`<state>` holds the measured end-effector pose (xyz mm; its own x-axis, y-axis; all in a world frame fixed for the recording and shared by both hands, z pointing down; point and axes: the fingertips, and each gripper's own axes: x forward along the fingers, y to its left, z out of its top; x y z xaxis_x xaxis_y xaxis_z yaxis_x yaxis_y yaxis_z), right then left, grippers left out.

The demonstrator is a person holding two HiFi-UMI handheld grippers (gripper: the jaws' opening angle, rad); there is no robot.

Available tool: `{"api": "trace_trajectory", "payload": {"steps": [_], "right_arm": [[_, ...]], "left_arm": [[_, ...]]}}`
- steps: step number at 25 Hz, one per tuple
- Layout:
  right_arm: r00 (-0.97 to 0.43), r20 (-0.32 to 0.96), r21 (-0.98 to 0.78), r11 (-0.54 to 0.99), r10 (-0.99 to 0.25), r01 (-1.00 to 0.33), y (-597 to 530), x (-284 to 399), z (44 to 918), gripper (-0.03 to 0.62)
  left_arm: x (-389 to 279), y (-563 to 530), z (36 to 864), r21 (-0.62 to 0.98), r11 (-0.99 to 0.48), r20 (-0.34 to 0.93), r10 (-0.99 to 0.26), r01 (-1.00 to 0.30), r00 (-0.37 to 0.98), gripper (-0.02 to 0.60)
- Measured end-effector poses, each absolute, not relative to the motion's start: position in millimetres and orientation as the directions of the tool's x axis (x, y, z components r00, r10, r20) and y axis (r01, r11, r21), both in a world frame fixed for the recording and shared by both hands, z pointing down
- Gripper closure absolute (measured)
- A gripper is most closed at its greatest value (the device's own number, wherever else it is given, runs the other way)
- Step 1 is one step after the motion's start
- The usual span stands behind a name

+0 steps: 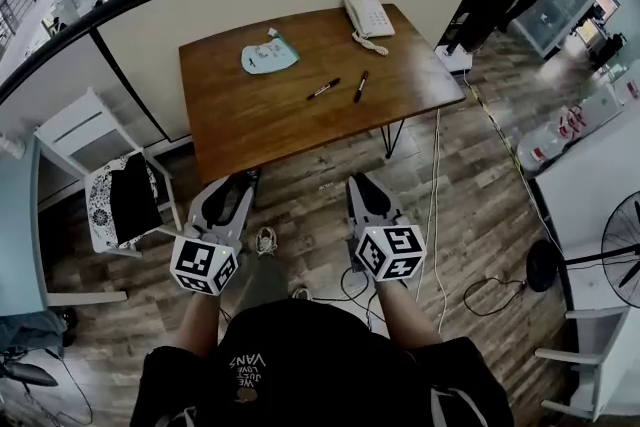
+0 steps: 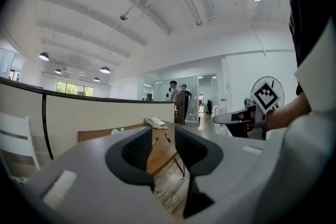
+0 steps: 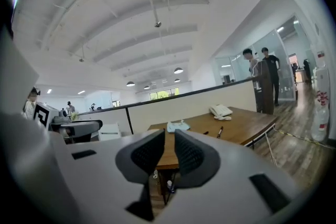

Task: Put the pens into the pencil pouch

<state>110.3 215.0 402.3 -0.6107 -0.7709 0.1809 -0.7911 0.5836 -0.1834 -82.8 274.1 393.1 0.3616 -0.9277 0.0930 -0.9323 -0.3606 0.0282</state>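
Left tool (image 2: 164, 139) half-open, empty; right tool (image 3: 169, 136) closed, empty; pens (image 1: 323, 89) on desk (image 1: 260, 125); ceiling lamps (image 2: 105, 69) only in gripper views.

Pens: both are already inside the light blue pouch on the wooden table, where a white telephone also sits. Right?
No. The head view shows both pens lying on the wooden table, outside the light blue pouch; the white telephone also sits there.

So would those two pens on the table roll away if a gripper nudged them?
Probably, if nudged sideways: the left pen and the right pen look slim and lie flat on the smooth wooden table. Pushed along their length, they'd more likely slide. They look light, so a small touch should shift them.
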Motion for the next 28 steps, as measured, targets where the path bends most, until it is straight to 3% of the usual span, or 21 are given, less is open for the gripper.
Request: {"api": "trace_trajectory", "payload": {"steps": [1,4,8,28], "right_arm": [[-0.612,0.179,-0.188,0.584,-0.770,-0.790,208.6,107.6,402.6,0.566],[-0.622,0.180,-0.208,0.588,-0.762,-0.782,185.5,95.1,403.8,0.447],[-0.628,0.203,-0.217,0.591,-0.751,-0.777,154.8,77.2,407.6,0.398],[-0.491,0.254,-0.218,0.446,-0.833,-0.868,17.2,16.5,416.7,0.388]], "left_arm": [[-84.1,266.4,394.7,0.032,-0.369,0.100,-0.924,-0.929,0.370,0.456],[-91.4,239.5,397.6,0.038,-0.387,0.112,-0.914,-0.921,0.389,0.417],[-103.6,200.9,401.1,0.054,-0.403,0.137,-0.903,-0.914,0.406,0.364],[-175.9,38.7,419.2,0.063,-0.528,0.250,-0.813,-0.847,0.525,0.337]]}}
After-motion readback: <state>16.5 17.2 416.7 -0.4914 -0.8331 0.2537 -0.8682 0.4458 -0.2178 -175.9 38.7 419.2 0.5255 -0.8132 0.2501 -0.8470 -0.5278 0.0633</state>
